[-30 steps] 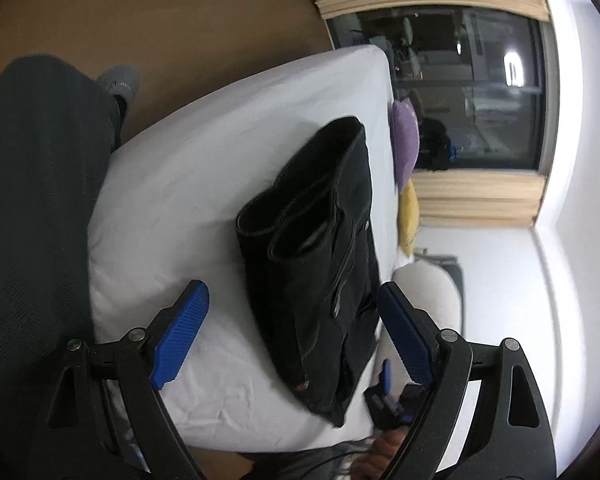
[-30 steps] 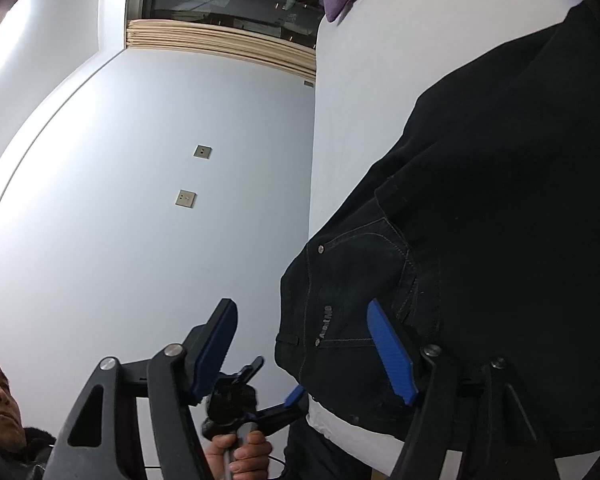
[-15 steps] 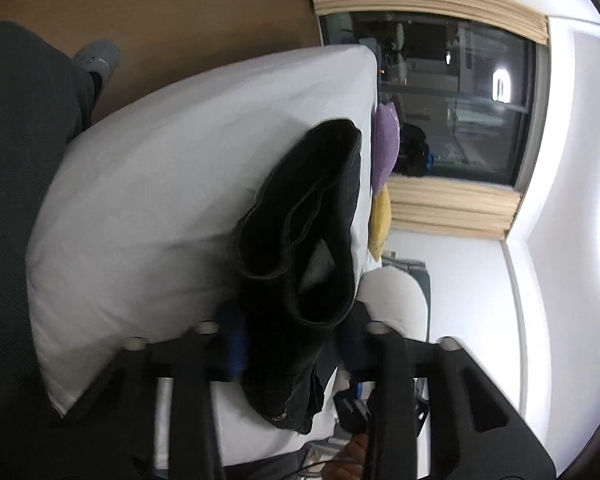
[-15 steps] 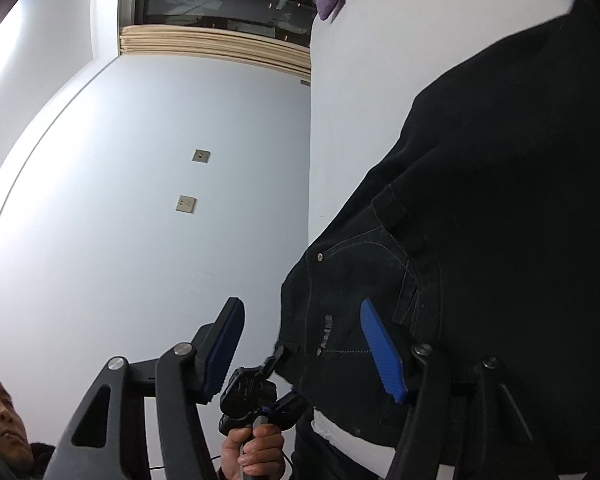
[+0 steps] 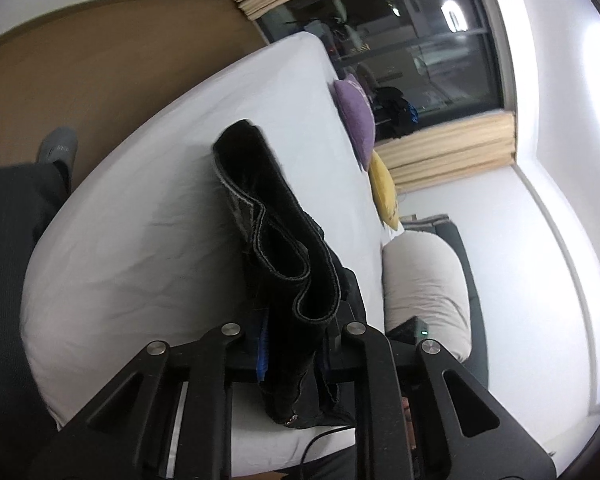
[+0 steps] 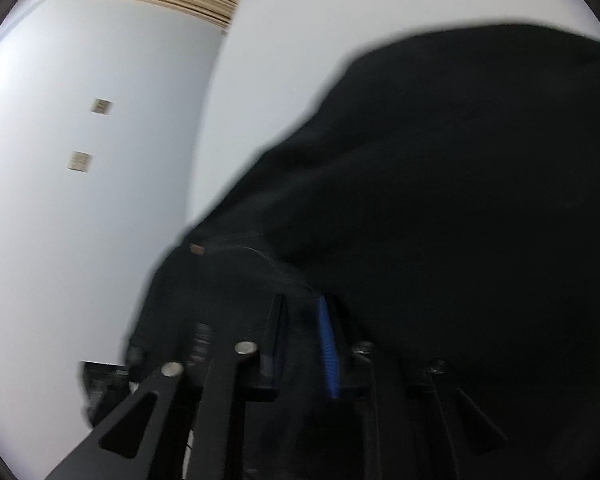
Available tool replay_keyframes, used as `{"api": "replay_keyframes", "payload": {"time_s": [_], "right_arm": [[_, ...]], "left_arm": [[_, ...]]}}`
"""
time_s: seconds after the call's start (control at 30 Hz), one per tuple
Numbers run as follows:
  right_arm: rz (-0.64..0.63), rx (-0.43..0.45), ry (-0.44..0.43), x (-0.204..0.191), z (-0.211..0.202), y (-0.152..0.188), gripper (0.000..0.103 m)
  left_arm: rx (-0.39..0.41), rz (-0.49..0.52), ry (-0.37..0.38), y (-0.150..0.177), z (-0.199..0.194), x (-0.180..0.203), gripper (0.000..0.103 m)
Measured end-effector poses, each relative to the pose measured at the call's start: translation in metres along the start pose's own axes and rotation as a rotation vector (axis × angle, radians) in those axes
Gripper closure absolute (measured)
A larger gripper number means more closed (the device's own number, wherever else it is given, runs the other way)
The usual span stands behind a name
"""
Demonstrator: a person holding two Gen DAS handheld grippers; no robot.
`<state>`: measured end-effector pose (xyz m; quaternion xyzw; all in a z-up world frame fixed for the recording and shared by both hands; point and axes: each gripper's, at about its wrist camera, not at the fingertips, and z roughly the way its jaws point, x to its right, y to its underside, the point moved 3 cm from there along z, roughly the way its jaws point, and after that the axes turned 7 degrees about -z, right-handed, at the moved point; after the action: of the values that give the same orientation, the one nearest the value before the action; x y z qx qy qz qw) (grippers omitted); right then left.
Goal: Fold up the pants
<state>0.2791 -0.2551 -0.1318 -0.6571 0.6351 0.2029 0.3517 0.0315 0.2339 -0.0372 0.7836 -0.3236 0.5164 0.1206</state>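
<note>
1. Pants (image 5: 276, 248), black denim, are seen folded on the white mattress (image 5: 140, 232); the near end is raised off the sheet and gathered between the left gripper's (image 5: 292, 340) jaws.
2. Change noted against the frame one second earlier: the left jaws, then spread wide on either side of the garment, are now drawn in on the fabric and closing; the blue pads (image 5: 263, 344) are almost wholly covered by cloth. The stitched hems are now seen looped and lifted, where earlier the bundle lay flat.
3. Right gripper (image 6: 304, 344): earlier wide apart at the waistband corner, now clenched on the pants (image 6: 440, 200), with a fold of fabric pinched between the two fingers (image 6: 329, 352). The right view is motion-blurred.
4. Writing: the small white label read earlier near the pocket is no longer legible; only a copper rivet (image 6: 197, 248) and faint pocket stitching are made out. A metal button (image 5: 290, 421) is seen at the lowest corner in the left view.
5. Surroundings: a purple cushion (image 5: 358, 120) and a yellow cushion (image 5: 384, 192) are recorded at the mattress's far edge, a grey pillow (image 5: 424, 276) just beside the gripper, a dark window (image 5: 412, 52) with a wooden blind (image 5: 452, 144) beyond.
6. A person's dark trouser leg (image 5: 8, 280) and grey sock (image 5: 58, 148) are seen at left, on the brown floor (image 5: 100, 80).
7. Two small wall plates (image 6: 90, 132) are noted on the white wall in the right view.
</note>
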Motion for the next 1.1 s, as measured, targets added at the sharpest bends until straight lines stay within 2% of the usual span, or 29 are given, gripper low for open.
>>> {"api": "replay_keyframes", "payload": {"time_s": [0.13, 0.3, 0.4, 0.47, 0.5, 0.53, 0.57, 0.6, 0.67, 0.8, 0.93, 1.1], "right_arm": [[0.030, 0.013, -0.027, 0.012, 0.007, 0.005, 0.103], [-0.005, 0.035, 0.001, 0.011, 0.013, 0.007, 0.103], [0.054, 0.019, -0.075, 0.023, 0.013, 0.003, 0.103], [0.059, 0.002, -0.091, 0.019, 0.005, 0.001, 0.102], [0.056, 0.011, -0.095, 0.016, -0.003, 0.000, 0.079], [0.061, 0.052, -0.136, 0.012, -0.019, -0.002, 0.042], [0.068, 0.093, -0.177, 0.010, -0.032, -0.003, 0.029], [0.074, 0.147, -0.230, 0.008, -0.049, -0.004, 0.021], [0.052, 0.201, -0.318, 0.004, -0.078, -0.007, 0.021], [-0.027, 0.184, -0.381, -0.005, -0.109, -0.009, 0.018], [-0.101, 0.177, -0.384, -0.013, -0.120, -0.007, 0.014], [-0.132, 0.096, -0.258, -0.014, -0.100, -0.005, 0.017]], "left_arm": [[-0.005, 0.115, -0.009, 0.004, 0.011, 0.034, 0.086], [-0.026, 0.292, -0.015, 0.022, 0.034, 0.081, 0.086], [-0.049, 0.397, -0.019, 0.040, 0.051, 0.109, 0.087], [-0.067, 0.473, -0.026, 0.055, 0.062, 0.128, 0.087], [-0.079, 0.522, -0.029, 0.064, 0.068, 0.138, 0.087], [-0.088, 0.552, -0.029, 0.072, 0.074, 0.147, 0.086], [-0.100, 0.591, -0.029, 0.081, 0.082, 0.155, 0.086], [-0.114, 0.621, -0.031, 0.091, 0.090, 0.161, 0.086], [-0.157, 0.699, -0.038, 0.113, 0.110, 0.175, 0.086], [-0.224, 0.826, -0.067, 0.159, 0.150, 0.183, 0.086], [-0.283, 0.912, -0.115, 0.194, 0.179, 0.172, 0.086], [-0.296, 1.022, -0.165, 0.219, 0.204, 0.172, 0.086]]}}
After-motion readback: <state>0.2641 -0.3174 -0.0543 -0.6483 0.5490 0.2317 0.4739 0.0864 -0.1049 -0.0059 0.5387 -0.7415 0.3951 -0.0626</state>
